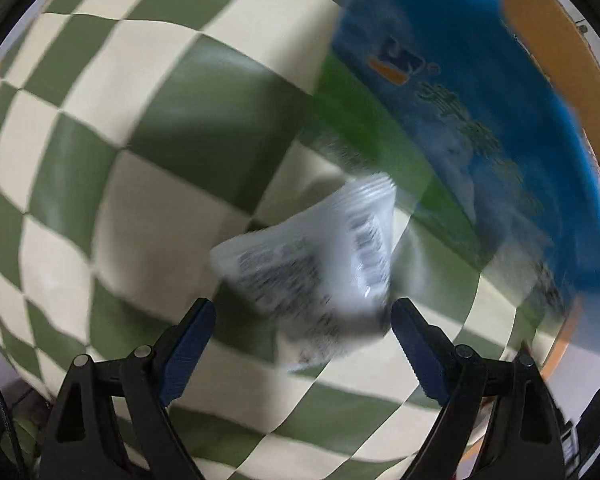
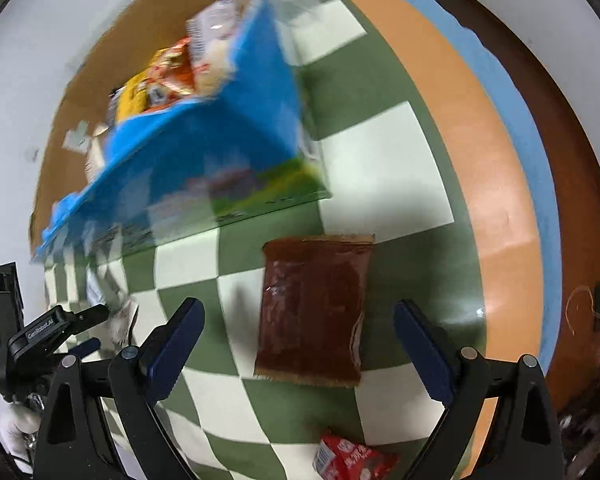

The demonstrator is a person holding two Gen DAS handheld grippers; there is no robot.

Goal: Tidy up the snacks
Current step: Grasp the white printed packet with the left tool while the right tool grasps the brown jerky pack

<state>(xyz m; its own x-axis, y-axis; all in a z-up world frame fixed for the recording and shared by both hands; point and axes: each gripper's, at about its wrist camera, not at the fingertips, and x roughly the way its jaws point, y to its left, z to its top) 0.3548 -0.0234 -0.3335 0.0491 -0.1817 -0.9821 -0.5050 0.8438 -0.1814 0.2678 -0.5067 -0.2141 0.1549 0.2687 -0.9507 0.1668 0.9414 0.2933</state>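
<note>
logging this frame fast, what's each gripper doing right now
Left gripper: open, the white packet lies between its fingers, ungripped.
Right gripper: open, holding nothing, above the brown packet.

Green-and-cream checked tablecloth [image 1: 148,152] over an orange table edge [image 2: 496,184] trimmed in light blue. Bright blue cardboard box [image 2: 204,148] with a green band along the base, printed white and grey. Translucent white plastic packet [image 1: 316,264] with black print. Dark brown flat packet [image 2: 314,308]. Small red packet [image 2: 352,460] with white markings. Yellow, orange and white wrappers [image 2: 172,76] inside the box.
</note>
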